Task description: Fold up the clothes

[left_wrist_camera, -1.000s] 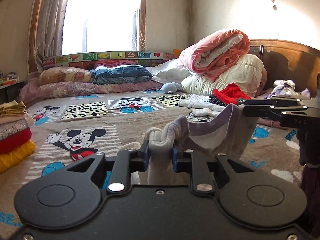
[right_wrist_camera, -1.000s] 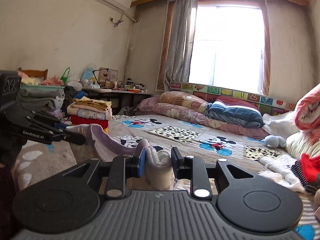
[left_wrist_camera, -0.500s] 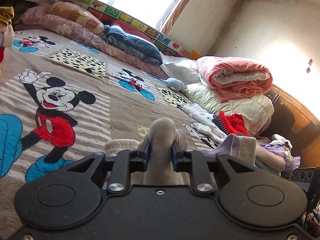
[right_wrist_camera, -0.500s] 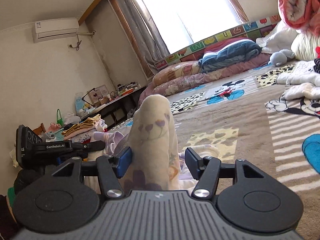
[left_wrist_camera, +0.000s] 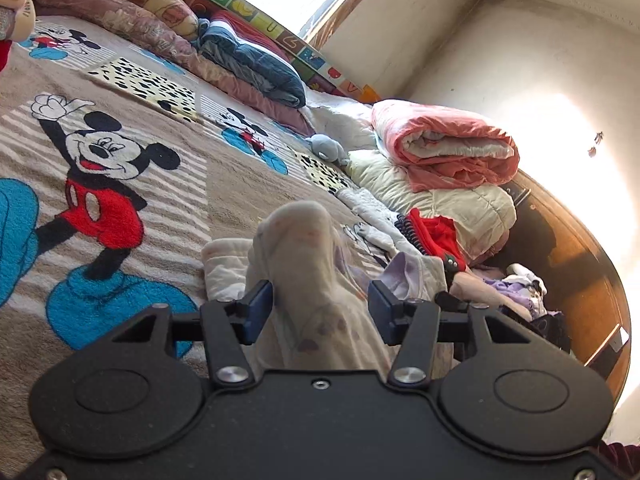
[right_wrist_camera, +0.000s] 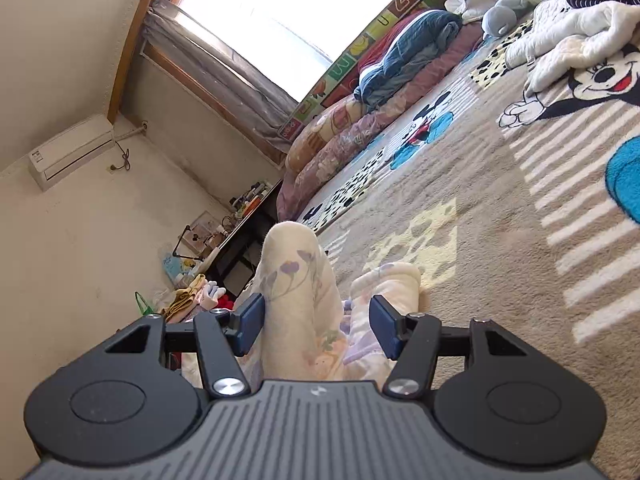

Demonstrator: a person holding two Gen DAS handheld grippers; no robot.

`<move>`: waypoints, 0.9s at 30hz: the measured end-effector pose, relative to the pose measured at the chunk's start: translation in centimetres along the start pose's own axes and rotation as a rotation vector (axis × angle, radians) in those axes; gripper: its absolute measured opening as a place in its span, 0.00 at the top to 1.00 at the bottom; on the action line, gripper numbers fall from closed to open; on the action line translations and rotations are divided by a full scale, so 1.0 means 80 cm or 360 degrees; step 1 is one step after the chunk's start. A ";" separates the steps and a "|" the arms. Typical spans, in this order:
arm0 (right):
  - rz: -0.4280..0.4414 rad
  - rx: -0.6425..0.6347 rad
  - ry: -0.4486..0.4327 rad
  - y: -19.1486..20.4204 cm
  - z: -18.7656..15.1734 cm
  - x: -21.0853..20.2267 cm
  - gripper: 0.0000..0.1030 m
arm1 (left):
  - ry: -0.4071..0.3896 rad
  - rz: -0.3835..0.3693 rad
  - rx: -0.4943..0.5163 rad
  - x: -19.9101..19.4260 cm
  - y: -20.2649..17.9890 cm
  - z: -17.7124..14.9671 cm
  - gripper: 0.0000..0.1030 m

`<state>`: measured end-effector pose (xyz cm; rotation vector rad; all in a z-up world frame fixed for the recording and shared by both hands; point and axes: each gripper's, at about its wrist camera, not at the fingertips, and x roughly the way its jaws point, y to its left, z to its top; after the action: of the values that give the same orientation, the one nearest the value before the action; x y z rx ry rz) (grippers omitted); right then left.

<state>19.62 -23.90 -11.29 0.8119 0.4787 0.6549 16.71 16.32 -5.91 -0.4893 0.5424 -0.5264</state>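
Left wrist view: bed blanket with cartoon mice fills the frame; rolled pink quilt on a cream one at the far side; loose clothes heaped beside them; pale flowered garment lies on the blanket directly ahead, one fold of it standing up between the fingers of the left gripper; jaws apart, pads not pressing the cloth, though the left pad sits just beside it.

Right wrist view: same blanket; same garment, a rounded fold rising between the fingers of the right gripper; jaws apart, nothing clamped.

Judgement: garment set down on the bed, both ends free; this fits either a release after a fold or an approach to a fresh grip; cannot settle which.
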 end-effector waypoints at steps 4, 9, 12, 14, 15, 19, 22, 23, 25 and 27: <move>0.0076 0.0137 0.0035 -0.016 -0.001 0.018 0.73 | -0.0105 -0.0028 -0.0057 0.021 0.006 0.005 0.83; 0.0168 0.0269 -0.0010 -0.029 0.020 0.032 0.74 | -0.0148 -0.0071 -0.0110 0.027 0.018 0.011 0.84; 0.0211 0.0271 -0.0003 -0.033 0.031 0.049 0.74 | -0.0165 -0.0076 -0.0174 0.034 0.030 0.012 0.84; 0.0226 0.0296 0.0017 -0.040 0.034 0.061 0.74 | -0.0156 -0.0061 -0.0203 0.041 0.036 0.013 0.84; 0.0223 0.0312 0.0030 -0.045 0.034 0.067 0.74 | -0.0151 -0.0053 -0.0218 0.045 0.039 0.013 0.84; 0.0156 0.0375 0.0075 -0.066 0.031 0.083 0.74 | -0.0090 0.0003 -0.0271 0.058 0.052 0.005 0.85; 0.0067 0.0442 0.0127 -0.081 0.021 0.092 0.74 | -0.0048 0.0040 -0.0304 0.065 0.059 0.000 0.83; 0.0054 0.0447 0.0120 -0.081 0.020 0.092 0.74 | -0.0047 0.0037 -0.0308 0.064 0.059 -0.001 0.81; 0.0078 0.0403 0.0078 -0.072 0.023 0.085 0.70 | -0.0075 0.0054 -0.0254 0.057 0.049 0.002 0.75; 0.0053 0.0233 0.0074 -0.052 0.023 0.081 0.64 | -0.0128 0.0105 -0.0153 0.045 0.035 0.005 0.62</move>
<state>26.72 -22.45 -14.39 0.9461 0.5614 0.6764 20.49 16.43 -8.45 -0.5797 0.5064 -0.4172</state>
